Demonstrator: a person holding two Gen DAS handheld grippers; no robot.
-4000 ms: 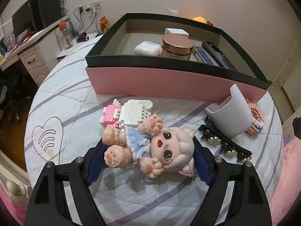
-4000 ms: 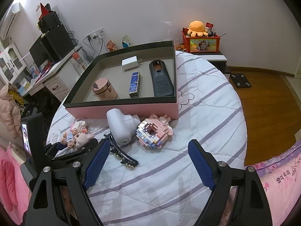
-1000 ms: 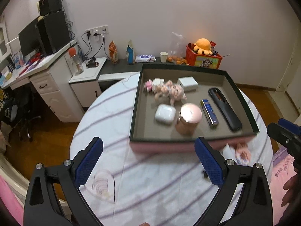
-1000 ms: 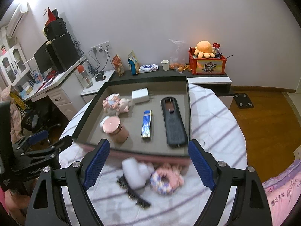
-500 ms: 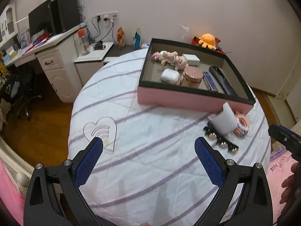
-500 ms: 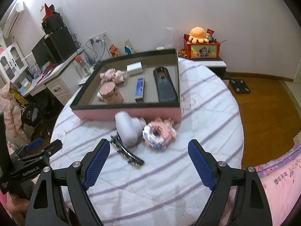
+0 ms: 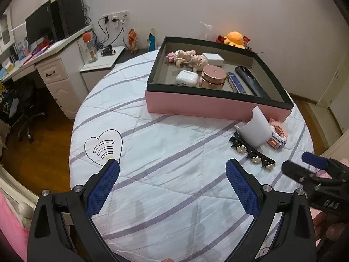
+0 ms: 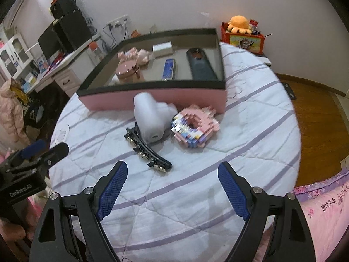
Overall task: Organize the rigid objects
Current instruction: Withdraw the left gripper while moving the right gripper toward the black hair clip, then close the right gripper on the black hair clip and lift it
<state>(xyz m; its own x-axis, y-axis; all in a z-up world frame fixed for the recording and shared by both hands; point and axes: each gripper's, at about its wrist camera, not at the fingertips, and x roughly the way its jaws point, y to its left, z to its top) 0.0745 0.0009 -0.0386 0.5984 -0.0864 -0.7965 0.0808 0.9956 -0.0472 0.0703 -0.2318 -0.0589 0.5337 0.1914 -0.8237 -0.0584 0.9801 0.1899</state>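
A round bed (image 7: 165, 174) under a white quilt with purple stripes is filling a room with a desk (image 7: 43, 65) at the left wall and wood flooring. Since 4 seconds ago the doll (image 7: 187, 59) is lying inside the box (image 7: 209, 104) instead of between the left gripper (image 7: 172, 174) jaws, and both grippers are now gaping empty, the right gripper (image 8: 170, 175) hovering over the quilt. Outside the box's pink front wall, a white cup (image 8: 150, 118) is lying tipped over, touching a black hair clip (image 8: 148, 150) and a pink block donut (image 8: 194, 128).
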